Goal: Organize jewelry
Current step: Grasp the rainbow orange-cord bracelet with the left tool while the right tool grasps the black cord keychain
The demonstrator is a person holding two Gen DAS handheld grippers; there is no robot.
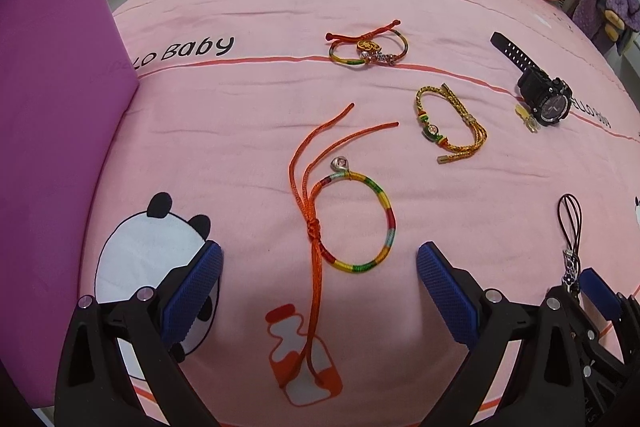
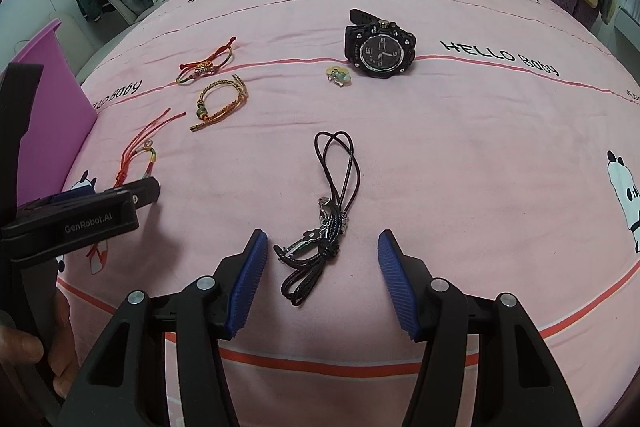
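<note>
On the pink "HELLO Baby" bedsheet (image 2: 440,155), a purple box (image 1: 52,99) at its left edge, the left gripper (image 1: 320,263) gapes over a rainbow cord bracelet (image 1: 356,223) and the right gripper (image 2: 322,255) gapes over a black charm cord (image 2: 328,211), a black watch (image 2: 378,47) lying farther off.

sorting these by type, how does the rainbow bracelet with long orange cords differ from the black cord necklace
The rainbow bracelet is a multicoloured woven loop with orange tails; the black cord necklace is thin dark cord throughout. The bracelet lies spread in an open ring, the necklace bunched and doubled over. The bracelet carries one small silver charm, the necklace a cluster including a black flower. Both lie flat on the pink bedspread, each between open tongs.
</note>
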